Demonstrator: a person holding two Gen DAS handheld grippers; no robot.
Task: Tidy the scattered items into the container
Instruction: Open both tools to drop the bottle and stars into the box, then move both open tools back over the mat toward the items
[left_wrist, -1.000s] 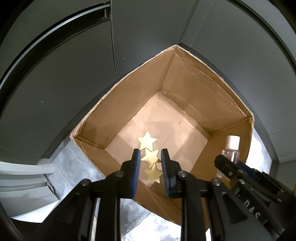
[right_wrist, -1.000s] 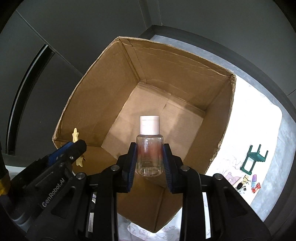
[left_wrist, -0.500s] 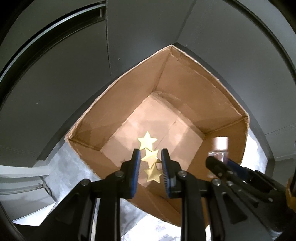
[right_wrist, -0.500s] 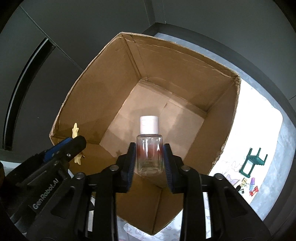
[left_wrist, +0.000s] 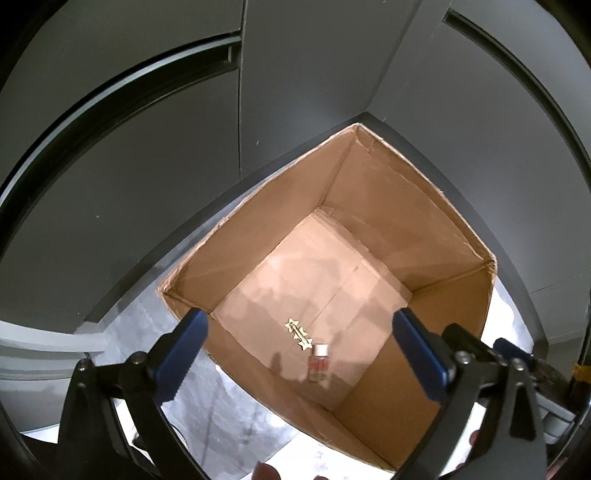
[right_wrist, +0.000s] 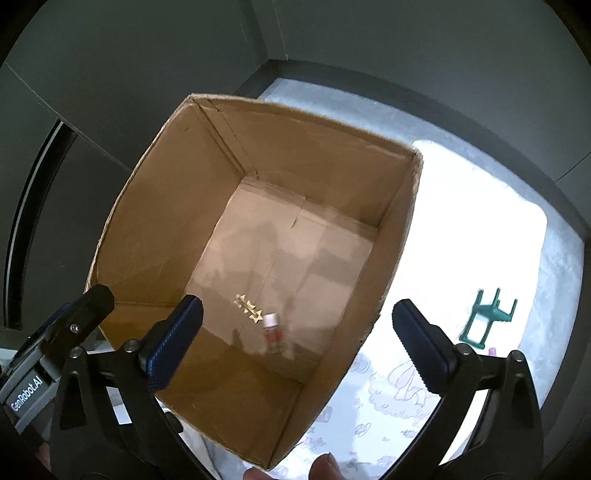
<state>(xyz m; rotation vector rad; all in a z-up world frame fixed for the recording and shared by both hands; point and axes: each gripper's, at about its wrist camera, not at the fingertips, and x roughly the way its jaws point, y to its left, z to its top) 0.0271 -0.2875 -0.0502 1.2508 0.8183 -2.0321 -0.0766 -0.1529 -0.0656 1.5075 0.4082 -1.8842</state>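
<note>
— Two things lie on the floor of the brown cardboard box (left_wrist: 436, 236): a gold three-star clip (left_wrist: 298, 334) and, just beside it, a small clear bottle with a white cap (left_wrist: 318, 362).

— And the grippers?

— Left gripper (left_wrist: 301, 350) and right gripper (right_wrist: 297, 339) both gape wide above it, holding nothing.

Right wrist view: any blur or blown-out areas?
Right wrist: the small bottle in the cardboard box is motion-smeared, the star clip sharper; the white mat is overexposed. Left wrist: bottle softly blurred, no clipping.
</note>
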